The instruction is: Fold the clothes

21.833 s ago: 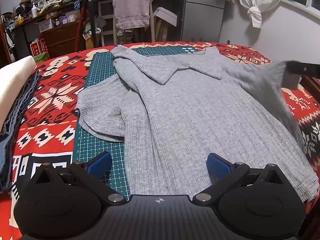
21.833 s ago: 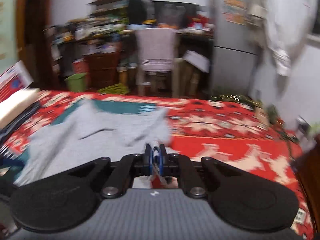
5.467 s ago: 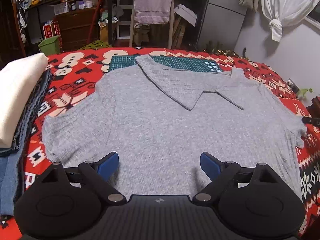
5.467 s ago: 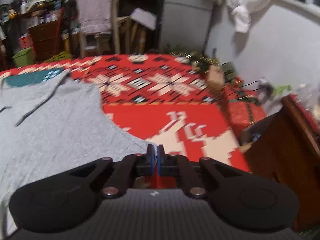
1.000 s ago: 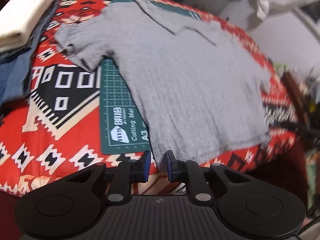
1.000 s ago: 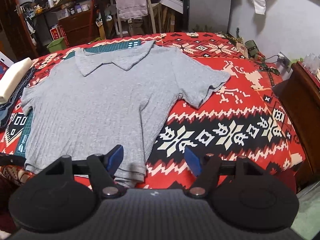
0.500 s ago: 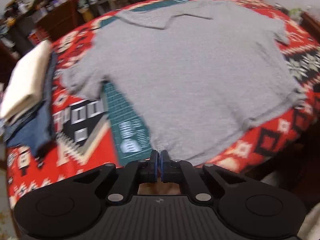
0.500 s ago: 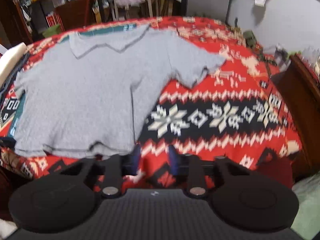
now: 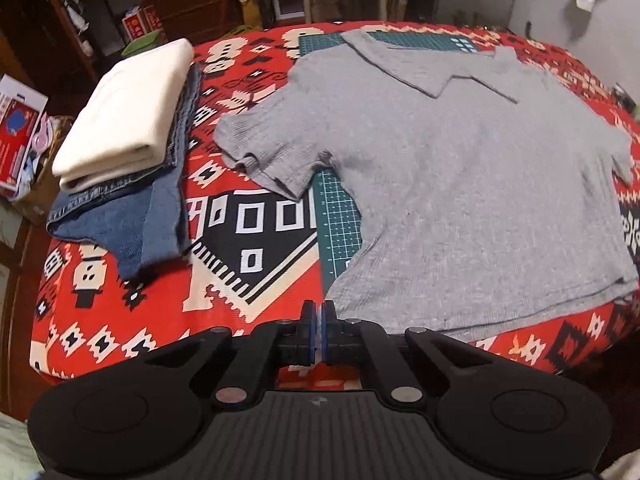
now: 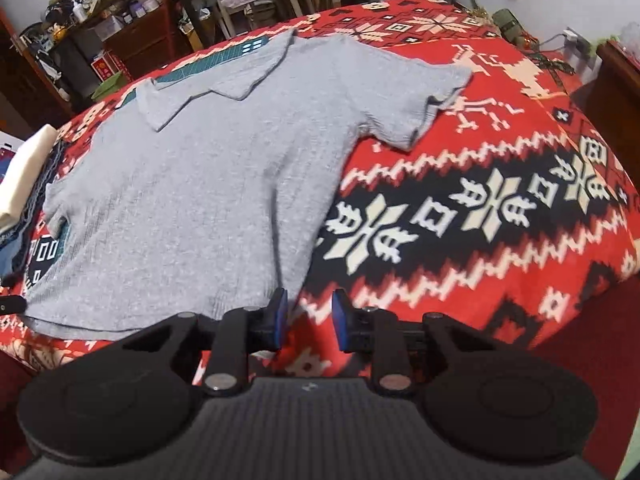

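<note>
A grey ribbed polo shirt lies spread flat, collar far, hem near, across a red patterned blanket. My left gripper is shut at the hem's near-left corner, with the fabric edge meeting its fingertips. It also shows as a black tip at that corner in the right wrist view. My right gripper stands open at the near-right corner of the shirt. Its left finger overlaps the hem, and red blanket shows in the gap.
A folded cream cloth sits on folded jeans left of the shirt. A green cutting mat lies under the shirt. Wooden furniture stands to the right of the bed. A chair and cluttered shelves stand behind.
My left gripper has closed at the hem's left corner. The right gripper's fingers have narrowed from wide apart and come down to the hem's right corner.
</note>
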`<state>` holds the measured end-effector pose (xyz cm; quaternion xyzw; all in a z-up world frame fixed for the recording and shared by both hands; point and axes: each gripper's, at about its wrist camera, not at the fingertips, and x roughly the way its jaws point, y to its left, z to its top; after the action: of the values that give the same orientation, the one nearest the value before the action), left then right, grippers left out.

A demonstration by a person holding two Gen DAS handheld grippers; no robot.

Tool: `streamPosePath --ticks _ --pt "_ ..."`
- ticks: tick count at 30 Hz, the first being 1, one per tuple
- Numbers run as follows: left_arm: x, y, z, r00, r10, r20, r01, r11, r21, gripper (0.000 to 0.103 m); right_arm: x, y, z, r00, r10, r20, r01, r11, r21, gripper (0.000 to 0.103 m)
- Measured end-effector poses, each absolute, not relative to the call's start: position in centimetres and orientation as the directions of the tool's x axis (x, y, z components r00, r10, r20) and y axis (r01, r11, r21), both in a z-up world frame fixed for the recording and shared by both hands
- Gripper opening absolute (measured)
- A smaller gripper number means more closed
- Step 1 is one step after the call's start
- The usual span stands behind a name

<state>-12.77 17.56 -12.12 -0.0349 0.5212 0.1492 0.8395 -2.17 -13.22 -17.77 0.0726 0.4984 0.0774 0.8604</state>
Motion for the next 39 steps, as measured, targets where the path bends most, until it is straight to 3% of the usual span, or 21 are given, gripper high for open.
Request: streamPosePath --ticks 8,11,13,17,21,32,36,38,39 --pt "-13.0 18.0 -12.4 0.411 0.185 -0.893 -0.296 0.953 0.061 0.003 -2.1 -10.4 -17.7 0.504 0.113 -0.856 -0.099 0.992 0.073 0.026" --pt "-13.0 18.0 -12.5 0.412 0.187 -0.892 -0.296 0.953 0.063 0.003 -2.0 -9.9 -17.6 0.505 0.068 -0.860 -0.096 0.995 0.022 0.006" --pt "-13.0 17.9 -12.4 0.418 0.193 -0.888 -0.296 0.953 0.068 0.003 -2.0 -9.6 -17.6 0.506 0.037 -0.862 -0.093 0.996 -0.012 0.000" --pt "-13.2 18.3 -11.9 0.432 0.190 -0.881 -0.302 0.952 0.057 0.003 -1.9 -11.4 -17.2 0.476 -0.005 -0.879 -0.051 0.998 -0.033 0.000" --pt "-13.4 18.6 -11.7 0.439 0.173 -0.882 -0.302 0.952 0.036 0.003 -2.3 -13.6 -16.3 0.474 0.132 -0.870 -0.068 0.991 0.113 0.000" --pt "-13.1 18.1 -11.9 0.437 0.147 -0.887 -0.281 0.959 0.020 0.003 -1.5 -8.9 -17.5 0.488 0.122 -0.864 -0.147 0.987 0.057 0.020" --pt "-13.0 18.1 -12.3 0.429 0.140 -0.892 -0.281 0.959 0.016 0.003 -1.0 -9.0 -17.8 0.485 0.137 -0.864 -0.120 0.989 0.089 0.017" --pt "-13.0 18.1 -12.3 0.430 0.139 -0.892 -0.281 0.960 0.014 0.003 -0.8 -9.4 -17.9 0.480 0.169 -0.861 -0.108 0.985 0.134 0.005" --pt "-13.0 18.1 -12.3 0.432 0.139 -0.891 -0.281 0.960 0.014 0.003 -0.8 -9.5 -17.9 0.482 0.168 -0.860 -0.103 0.985 0.135 0.005"
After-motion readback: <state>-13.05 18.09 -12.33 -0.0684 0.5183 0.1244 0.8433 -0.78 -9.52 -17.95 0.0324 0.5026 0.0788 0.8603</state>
